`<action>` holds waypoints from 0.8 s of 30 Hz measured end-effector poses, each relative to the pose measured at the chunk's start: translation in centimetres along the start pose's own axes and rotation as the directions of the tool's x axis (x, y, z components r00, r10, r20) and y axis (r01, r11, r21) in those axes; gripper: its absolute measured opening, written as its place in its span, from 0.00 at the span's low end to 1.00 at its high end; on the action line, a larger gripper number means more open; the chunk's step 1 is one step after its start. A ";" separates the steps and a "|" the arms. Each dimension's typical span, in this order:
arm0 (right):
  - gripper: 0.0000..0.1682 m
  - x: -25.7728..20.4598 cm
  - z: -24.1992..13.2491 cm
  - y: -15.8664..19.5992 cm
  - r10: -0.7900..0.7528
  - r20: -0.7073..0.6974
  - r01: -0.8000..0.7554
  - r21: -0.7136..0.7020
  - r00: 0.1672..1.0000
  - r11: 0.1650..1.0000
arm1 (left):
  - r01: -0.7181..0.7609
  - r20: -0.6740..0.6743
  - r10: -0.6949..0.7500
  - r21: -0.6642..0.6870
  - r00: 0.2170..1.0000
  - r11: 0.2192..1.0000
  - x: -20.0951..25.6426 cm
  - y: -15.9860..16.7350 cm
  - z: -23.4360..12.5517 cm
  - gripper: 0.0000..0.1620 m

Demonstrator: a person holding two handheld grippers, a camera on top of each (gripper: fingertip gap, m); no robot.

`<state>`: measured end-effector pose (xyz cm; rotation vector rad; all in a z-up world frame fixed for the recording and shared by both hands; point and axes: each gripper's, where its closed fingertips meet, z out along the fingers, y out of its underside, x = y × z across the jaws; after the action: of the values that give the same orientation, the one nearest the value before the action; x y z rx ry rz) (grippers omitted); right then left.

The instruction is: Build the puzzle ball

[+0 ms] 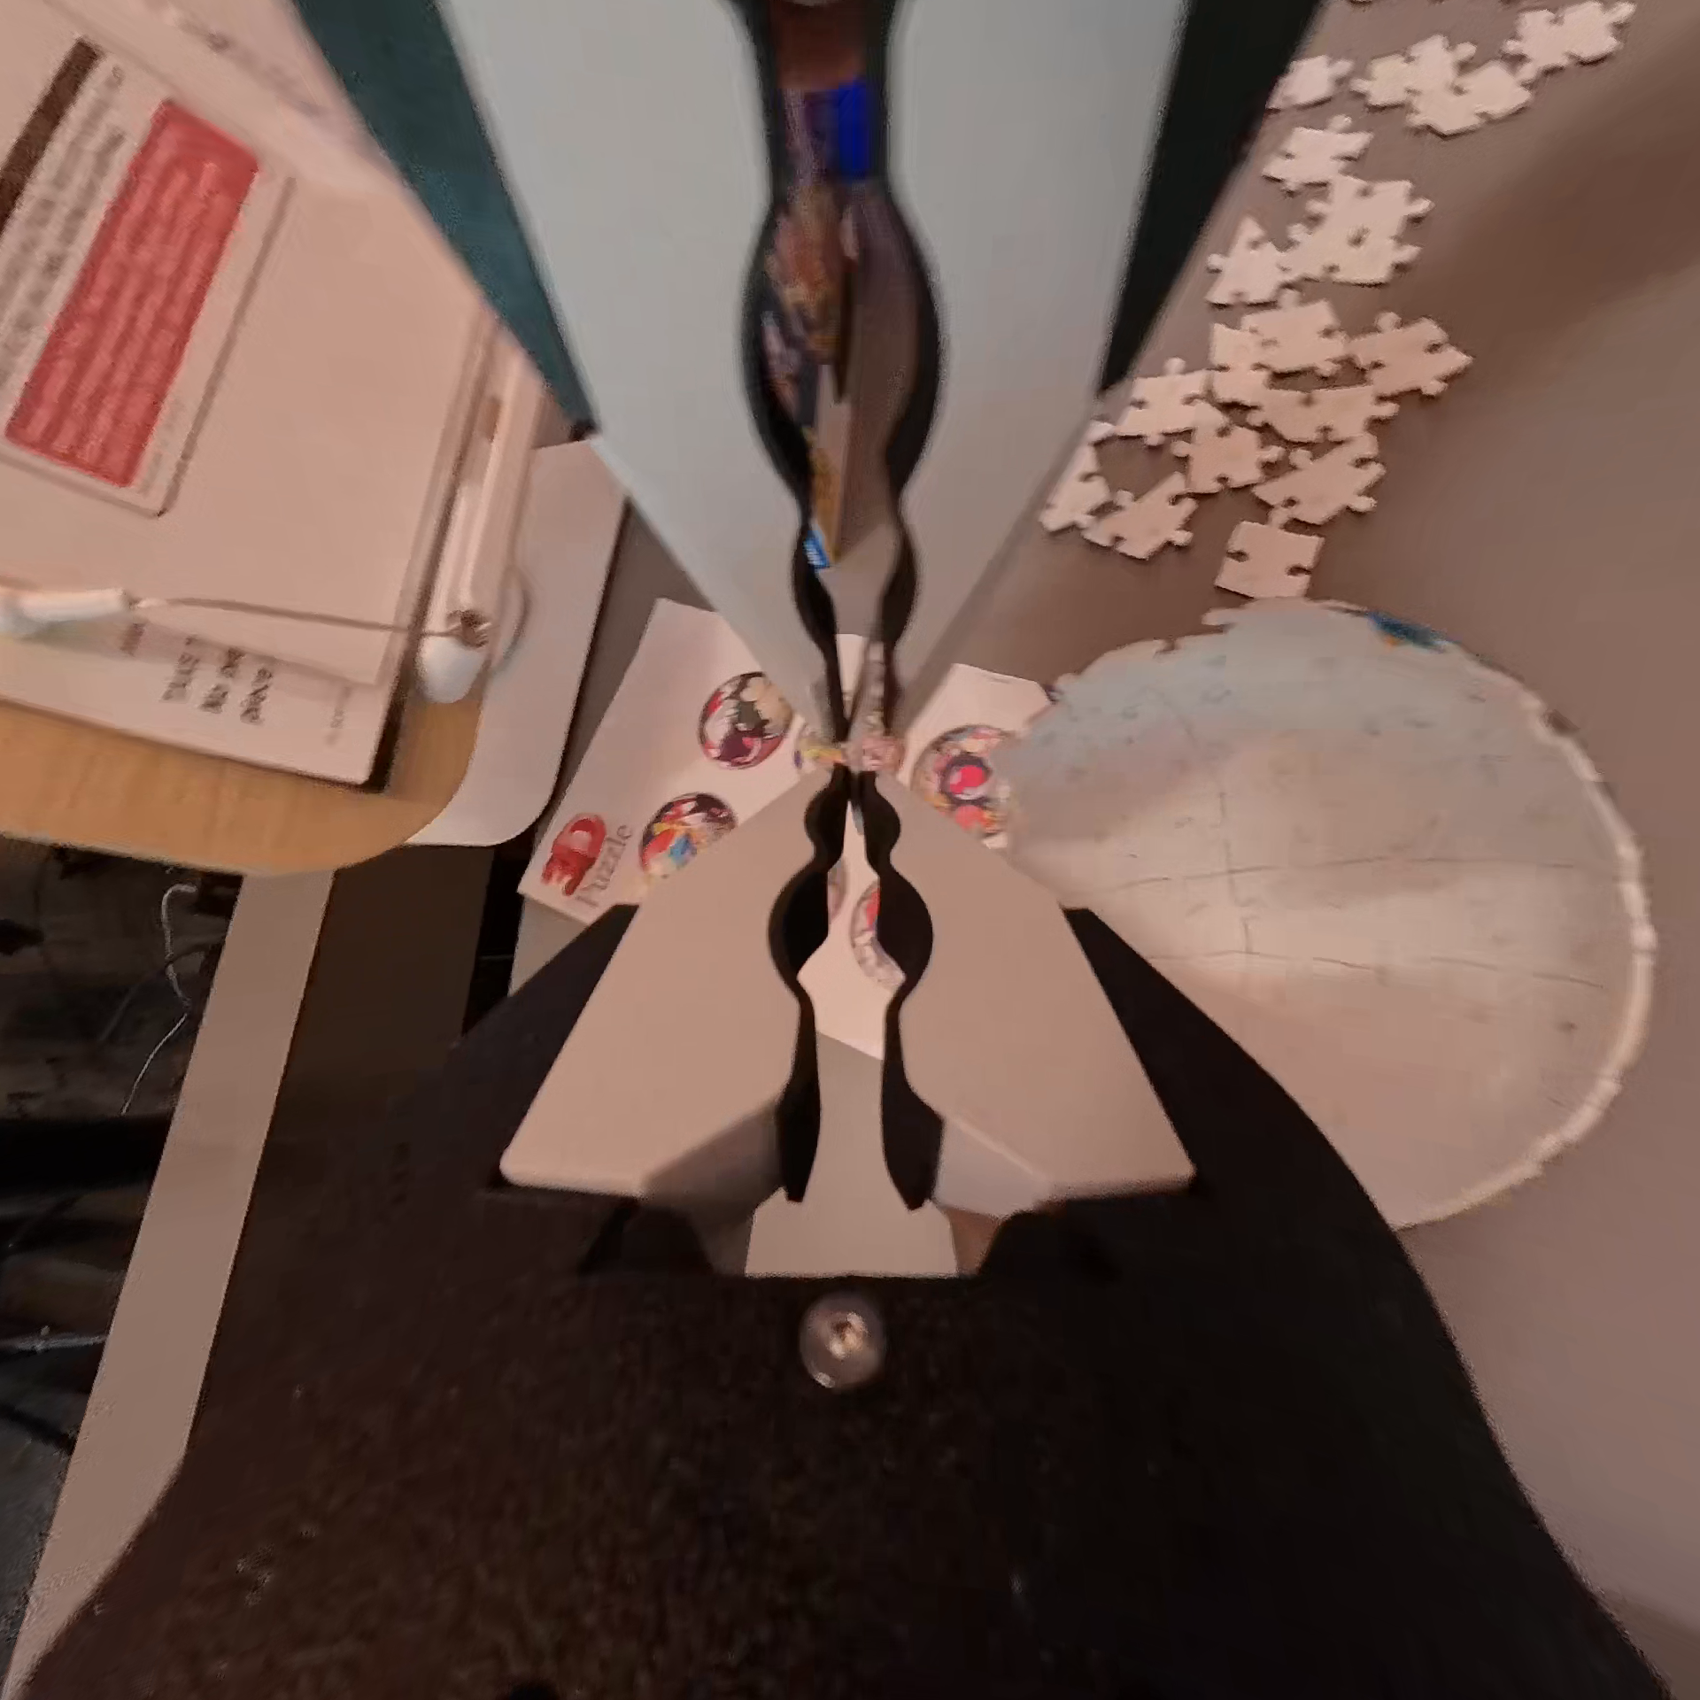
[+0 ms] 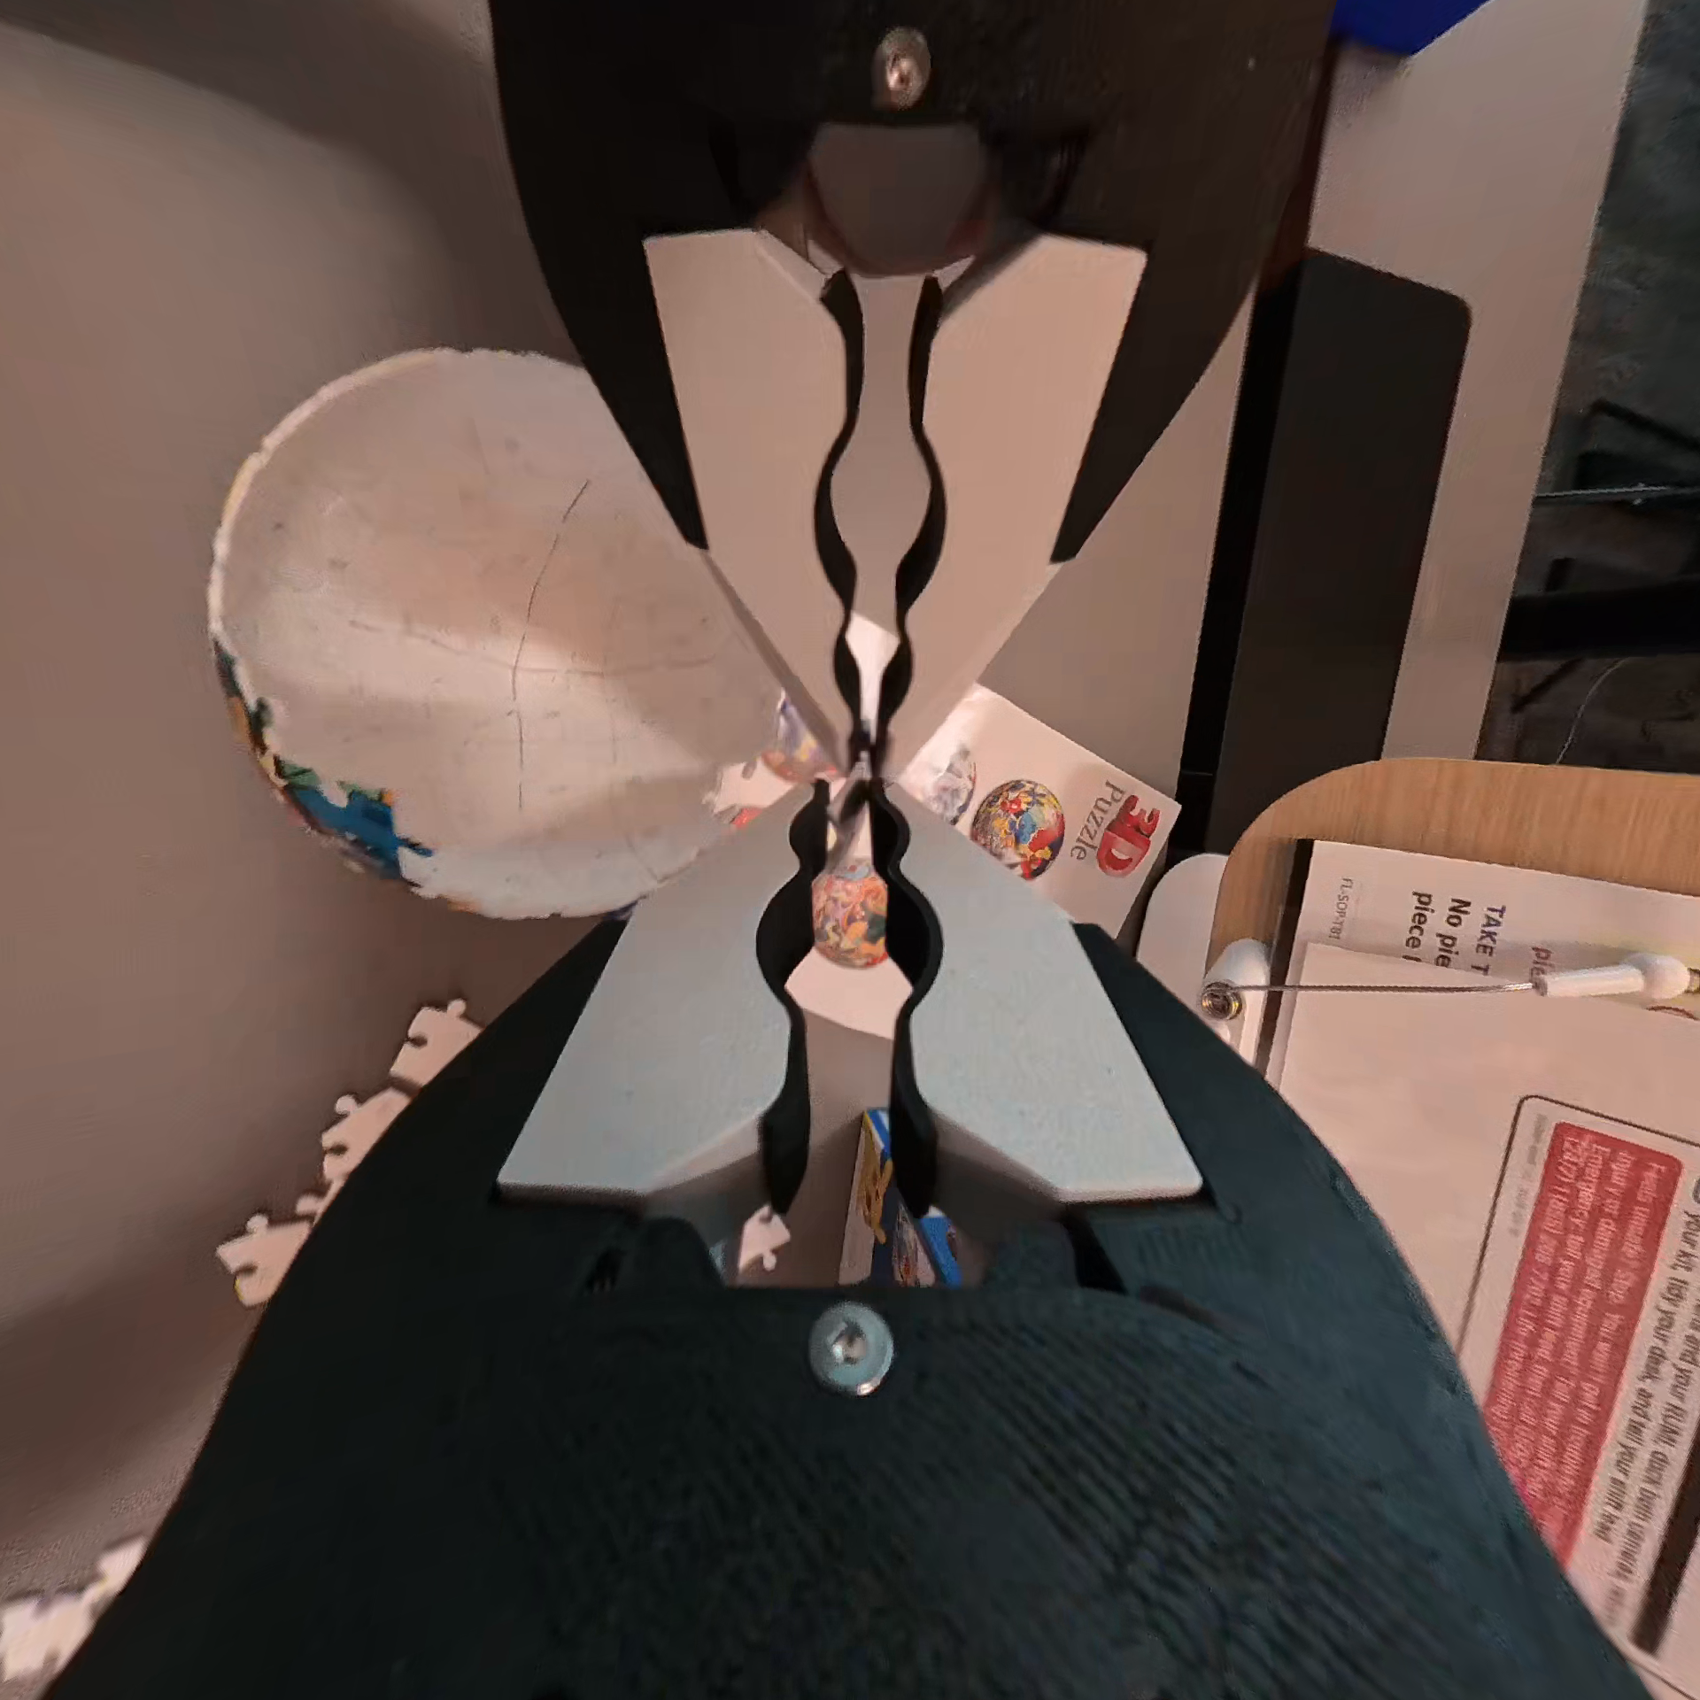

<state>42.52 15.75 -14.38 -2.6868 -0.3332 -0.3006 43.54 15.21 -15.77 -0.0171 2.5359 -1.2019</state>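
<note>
Left wrist view has the two grippers tip to tip above a white leaflet printed with coloured balls [image 1: 644, 782], left gripper [image 1: 842, 800] and right gripper [image 1: 846, 699] each pinched together on small colourful puzzle pieces [image 1: 851, 750]. Just beside the leaflet lies the half-built white cardboard puzzle ball shell [image 1: 1334, 901]; beyond that, loose pale puzzle pieces [image 1: 1279, 396] scatter over the grey tabletop [image 1: 1564, 442]
</note>
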 end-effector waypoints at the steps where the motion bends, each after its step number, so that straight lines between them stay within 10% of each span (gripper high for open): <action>1: 0.04 0.4 0.0 -0.1 0.023 -0.024 -0.022 0.031 0.999 0.999 | 0.012 0.009 -0.012 0.019 1.000 1.000 -0.4 0.1 -0.1 0.00; 13: 0.07 1.2 -2.3 -0.1 0.356 0.049 -0.332 0.501 0.933 0.799 | 0.127 -0.047 -0.119 0.266 0.992 0.955 -0.7 -2.3 -0.6 0.00; 24: 0.00 0.0 -1.3 1.2 0.388 0.054 -0.369 0.453 0.920 0.812 | 0.114 -0.041 -0.108 0.202 0.993 0.973 0.1 -2.1 0.0 0.04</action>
<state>42.67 14.15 -13.63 -2.2073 0.1419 -0.1319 43.17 13.87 -14.18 -0.0939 2.4517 -1.5119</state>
